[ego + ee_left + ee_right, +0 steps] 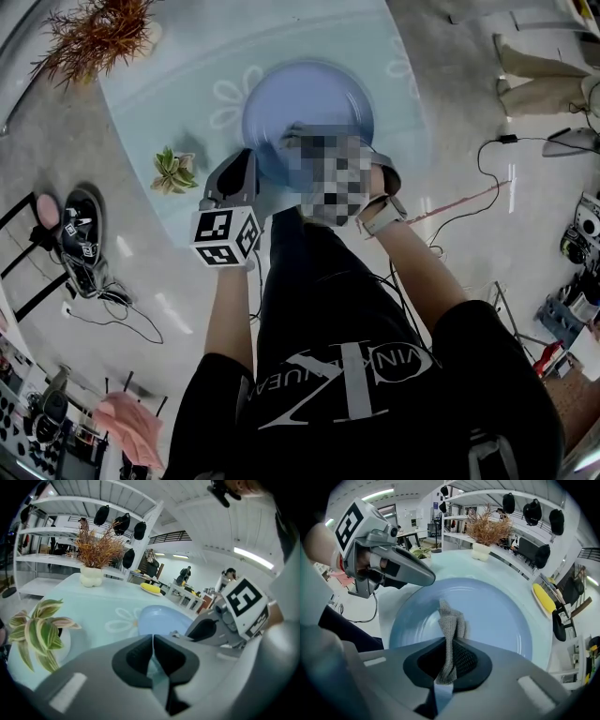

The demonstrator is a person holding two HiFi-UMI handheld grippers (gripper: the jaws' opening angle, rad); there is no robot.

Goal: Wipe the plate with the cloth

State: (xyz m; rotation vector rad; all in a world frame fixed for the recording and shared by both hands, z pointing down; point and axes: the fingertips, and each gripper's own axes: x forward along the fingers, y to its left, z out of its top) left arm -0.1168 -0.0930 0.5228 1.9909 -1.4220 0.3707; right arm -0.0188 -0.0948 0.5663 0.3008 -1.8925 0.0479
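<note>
Head view is filled at the top by a pale green table (178, 103) with white flowers drawn on it. A round blue plate (309, 98) is set on the table, close to the near edge. Both grippers are held at the near side of the plate.

The left gripper (152, 656) is held at the plate's near left rim. In the left gripper view its jaws are seen pressed together, and nothing is caught between them. It cannot be told whether the rim is touched by its tip.

The right gripper (447, 654) is pointed down at the inside of the plate. In the head view it is mostly covered by a blurred patch. In the right gripper view its jaws are clamped on a grey woven cloth (451, 623). The cloth is bunched into a strip, and its free end is seen over the middle of the plate.

A dry brown plant (94, 33) in a white pot is placed at the far left of the table. A small plant with striped leaves (173, 172) is placed just left of the left gripper, near the table's edge. A yellow thing (543, 597) is seen lying past the far side of the plate.
</note>
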